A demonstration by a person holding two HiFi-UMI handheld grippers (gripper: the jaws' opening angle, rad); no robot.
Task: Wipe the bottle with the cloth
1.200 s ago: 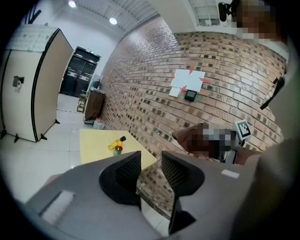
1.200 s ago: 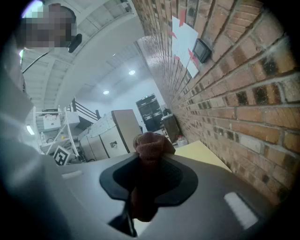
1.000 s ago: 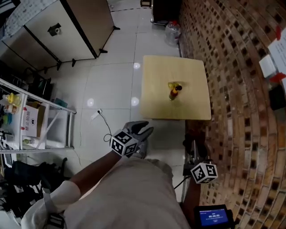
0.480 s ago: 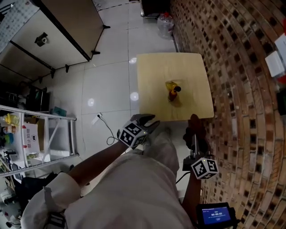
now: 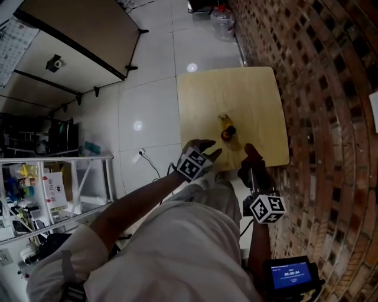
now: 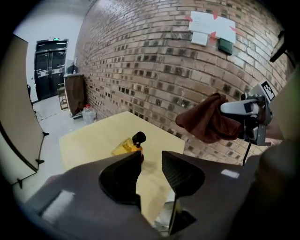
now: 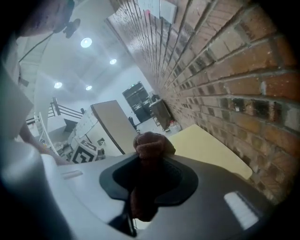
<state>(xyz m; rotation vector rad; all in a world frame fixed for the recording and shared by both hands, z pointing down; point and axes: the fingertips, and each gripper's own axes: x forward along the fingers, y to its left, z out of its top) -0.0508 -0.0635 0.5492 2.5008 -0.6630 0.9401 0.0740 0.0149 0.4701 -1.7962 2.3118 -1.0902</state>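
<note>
A small yellow bottle (image 5: pixel 227 131) with a black cap stands near the front of a square pale wooden table (image 5: pixel 248 94). My left gripper (image 5: pixel 208 148) hovers over the table's front edge, just short of the bottle, jaws open and empty. In the left gripper view the bottle (image 6: pixel 127 145) shows just beyond the open left gripper (image 6: pixel 151 157). My right gripper (image 5: pixel 253 168) is at the table's front edge, right of the bottle, shut on a bunched dark brown cloth (image 5: pixel 250 156). The cloth (image 7: pixel 149 150) bulges out between the jaws of the right gripper (image 7: pixel 149 161).
A brick wall (image 5: pixel 319 88) runs along the table's right side. A metal shelf rack (image 5: pixel 53 189) with clutter stands at the left, with a cable (image 5: pixel 147 162) on the tiled floor beside it. A water jug (image 5: pixel 222 13) sits beyond the table. A large panel (image 5: pixel 77 35) leans at the far left.
Both grippers have moved forward and down from in front of my body to the table's front edge, nearer the bottle. The cloth stays in the right gripper.
</note>
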